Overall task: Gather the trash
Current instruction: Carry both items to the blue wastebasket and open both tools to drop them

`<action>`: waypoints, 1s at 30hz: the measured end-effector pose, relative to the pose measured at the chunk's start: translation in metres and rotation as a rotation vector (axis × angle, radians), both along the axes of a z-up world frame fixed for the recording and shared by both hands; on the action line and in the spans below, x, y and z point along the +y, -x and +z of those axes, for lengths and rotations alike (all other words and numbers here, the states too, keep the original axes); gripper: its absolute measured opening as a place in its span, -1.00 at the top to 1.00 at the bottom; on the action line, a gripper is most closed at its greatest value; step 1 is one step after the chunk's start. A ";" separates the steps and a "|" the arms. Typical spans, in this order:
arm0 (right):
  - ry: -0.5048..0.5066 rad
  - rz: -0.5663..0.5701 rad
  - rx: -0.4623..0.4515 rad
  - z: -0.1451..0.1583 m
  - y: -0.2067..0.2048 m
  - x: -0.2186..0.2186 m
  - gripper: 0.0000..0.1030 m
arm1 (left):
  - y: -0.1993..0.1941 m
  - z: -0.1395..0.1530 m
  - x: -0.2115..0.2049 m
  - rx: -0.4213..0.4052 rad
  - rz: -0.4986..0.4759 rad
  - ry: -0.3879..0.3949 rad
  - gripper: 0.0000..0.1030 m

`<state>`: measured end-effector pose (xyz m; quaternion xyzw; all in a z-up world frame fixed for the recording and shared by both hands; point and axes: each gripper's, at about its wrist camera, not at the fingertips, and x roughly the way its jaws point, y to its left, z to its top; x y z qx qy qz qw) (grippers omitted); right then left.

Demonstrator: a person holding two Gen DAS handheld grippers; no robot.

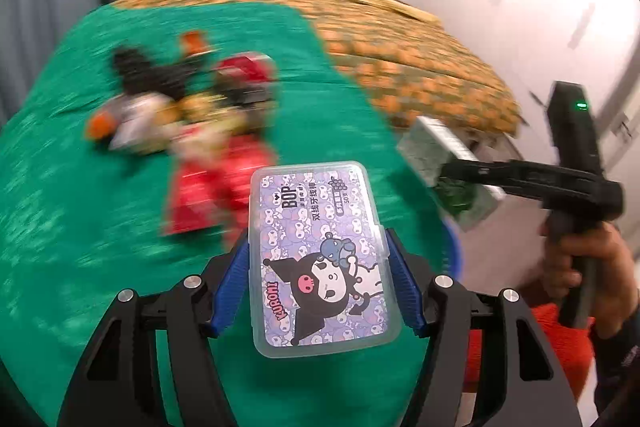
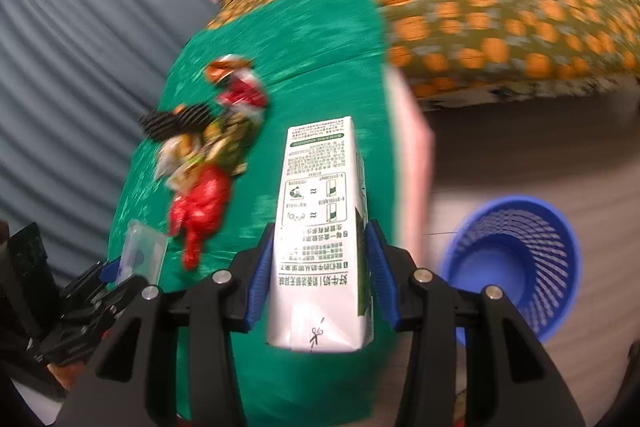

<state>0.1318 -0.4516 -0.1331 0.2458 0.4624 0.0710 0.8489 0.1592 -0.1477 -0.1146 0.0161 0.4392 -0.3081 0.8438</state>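
Between the left gripper (image 1: 318, 277)'s blue pads sits a clamped floss-pick box (image 1: 320, 251), long axis pointing forward. Likewise the right gripper (image 2: 320, 271) clamps a milk carton (image 2: 322, 235) lengthwise, above the green cloth (image 2: 312, 39); a blue basket (image 2: 516, 267) stands on the floor nearby.

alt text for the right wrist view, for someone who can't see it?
The right gripper clamps a white milk carton between its blue pads, over a green cloth. A blurred pile of wrappers lies on the cloth to the left; a blue mesh bin stands on the floor to the right. The left gripper, at lower left, holds a clear plastic box.
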 end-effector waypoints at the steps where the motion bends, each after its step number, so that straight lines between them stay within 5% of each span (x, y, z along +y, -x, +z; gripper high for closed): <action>1: 0.011 -0.026 0.006 -0.003 0.006 -0.016 0.15 | 0.004 0.003 -0.021 0.002 -0.039 0.007 -0.23; 7: 0.032 -0.141 0.072 -0.042 0.028 -0.090 0.15 | 0.020 -0.011 -0.140 0.027 -0.204 -0.015 -0.23; 15: -0.061 -0.231 0.170 -0.112 0.029 -0.166 0.15 | 0.019 -0.088 -0.261 0.091 -0.277 -0.111 -0.23; 22: -0.122 -0.214 0.211 -0.152 0.019 -0.192 0.11 | 0.002 -0.136 -0.297 0.097 -0.271 -0.144 -0.27; 25: -0.131 -0.251 0.222 -0.165 0.021 -0.204 -0.51 | -0.007 -0.151 -0.308 0.090 -0.248 -0.157 -0.61; 30: -0.079 -0.295 0.159 -0.142 0.029 -0.218 -0.51 | -0.001 -0.135 -0.297 0.085 -0.257 -0.097 -0.65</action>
